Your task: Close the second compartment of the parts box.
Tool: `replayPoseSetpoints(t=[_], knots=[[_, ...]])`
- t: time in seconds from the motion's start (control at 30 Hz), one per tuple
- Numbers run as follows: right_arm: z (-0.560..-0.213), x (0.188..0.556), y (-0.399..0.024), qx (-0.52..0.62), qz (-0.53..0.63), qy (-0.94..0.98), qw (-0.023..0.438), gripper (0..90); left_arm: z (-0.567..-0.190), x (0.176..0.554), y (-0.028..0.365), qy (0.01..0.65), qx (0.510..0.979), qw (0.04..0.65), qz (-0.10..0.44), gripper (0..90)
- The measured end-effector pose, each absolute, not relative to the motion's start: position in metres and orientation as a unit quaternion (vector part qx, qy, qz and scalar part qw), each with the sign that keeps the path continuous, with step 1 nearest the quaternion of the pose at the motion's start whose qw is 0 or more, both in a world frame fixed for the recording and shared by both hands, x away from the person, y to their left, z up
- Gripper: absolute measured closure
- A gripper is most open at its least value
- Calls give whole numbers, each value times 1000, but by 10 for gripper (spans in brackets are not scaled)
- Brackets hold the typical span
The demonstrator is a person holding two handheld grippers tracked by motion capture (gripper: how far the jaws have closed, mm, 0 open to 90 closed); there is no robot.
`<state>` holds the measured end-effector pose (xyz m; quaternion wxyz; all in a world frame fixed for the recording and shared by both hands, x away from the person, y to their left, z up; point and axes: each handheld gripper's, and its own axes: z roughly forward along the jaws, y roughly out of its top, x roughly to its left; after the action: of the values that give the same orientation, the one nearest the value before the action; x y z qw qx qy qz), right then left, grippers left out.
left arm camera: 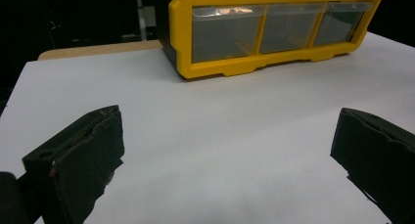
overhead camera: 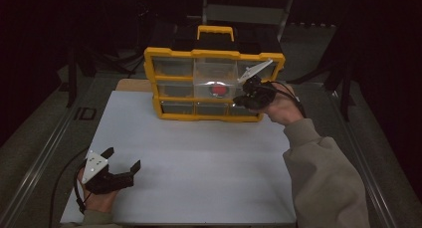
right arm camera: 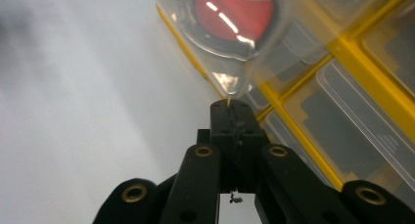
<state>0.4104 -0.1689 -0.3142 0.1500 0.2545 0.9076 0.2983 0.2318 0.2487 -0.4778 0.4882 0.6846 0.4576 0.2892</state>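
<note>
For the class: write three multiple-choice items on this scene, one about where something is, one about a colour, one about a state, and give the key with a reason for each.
1. Where does the organiser stand on the white table?
A. at the far edge
B. at the near edge
C. on the floor

2. What colour is the thing inside the clear drawer that is pulled out?
A. blue
B. red
C. green

3. How do the jaws of the left gripper stand?
A. shut on the drawer
B. shut on nothing
C. open, with bare table between them

Key:
1 A, the high view shows it far from the person's arms.
2 B, a red disc shows through the drawer.
3 C, the left gripper view shows the two jaws wide apart.
</note>
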Motion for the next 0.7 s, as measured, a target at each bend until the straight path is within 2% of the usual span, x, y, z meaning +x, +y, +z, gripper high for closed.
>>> replayPoseSetpoints(t=[0.7], knots=[[-327,408,-156,238,321,905,147,900,-478,232,249,458,684,488,290,0]])
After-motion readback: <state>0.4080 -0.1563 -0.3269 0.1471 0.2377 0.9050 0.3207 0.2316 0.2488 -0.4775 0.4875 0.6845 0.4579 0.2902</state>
